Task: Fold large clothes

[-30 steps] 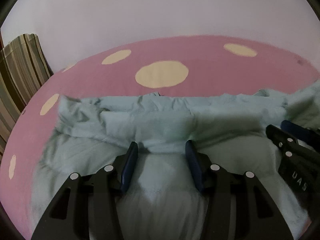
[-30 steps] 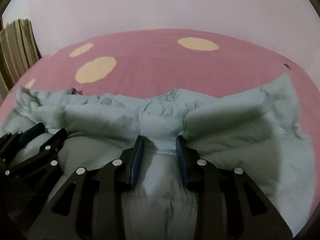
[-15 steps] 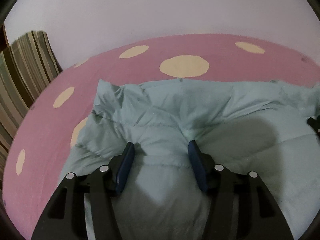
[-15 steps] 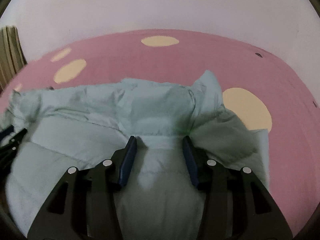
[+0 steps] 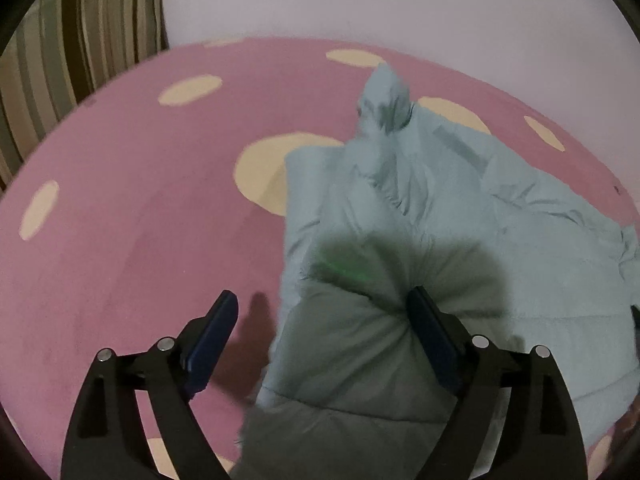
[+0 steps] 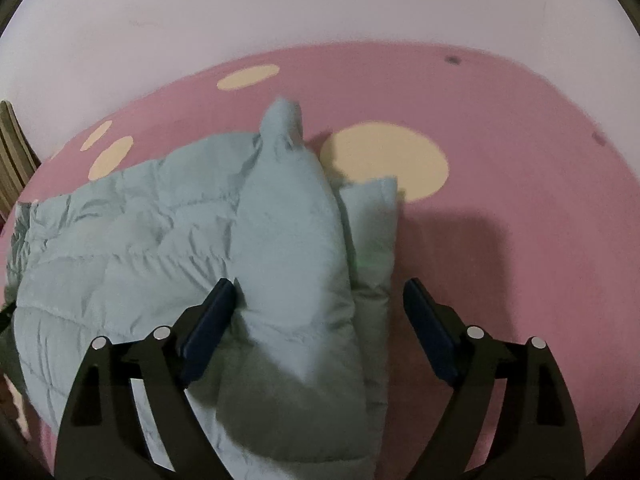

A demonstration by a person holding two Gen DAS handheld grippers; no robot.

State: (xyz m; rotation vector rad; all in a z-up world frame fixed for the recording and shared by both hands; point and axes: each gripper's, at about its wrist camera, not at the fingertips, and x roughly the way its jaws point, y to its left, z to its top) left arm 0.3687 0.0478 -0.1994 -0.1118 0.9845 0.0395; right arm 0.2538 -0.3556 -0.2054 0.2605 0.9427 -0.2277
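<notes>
A pale blue-green puffy jacket point(image 5: 460, 232) lies folded on a pink sheet point(image 5: 140, 208) with cream dots. My left gripper point(image 5: 322, 308) hovers over the jacket's left edge with its jaws opening. Its right finger rests against the fabric and its left finger is over bare sheet, so nothing is pinched. In the right wrist view, the jacket point(image 6: 160, 232) fills the left half, with a folded sleeve on its right edge. My right gripper point(image 6: 320, 296) straddles that sleeve, jaws opening. Its left finger touches the fabric and its right finger is over the pink sheet point(image 6: 520, 240).
A striped brown and beige cushion point(image 5: 80, 40) stands at the back left against a white wall point(image 5: 360, 0). The cushion point(image 6: 12, 152) shows as a sliver at the left edge of the right wrist view. Pink sheet extends to either side of the jacket.
Both grippers spread their jaws and let go of the bunched fold. The hands moved apart, left gripper to the jacket's left edge, right gripper to its right edge.
</notes>
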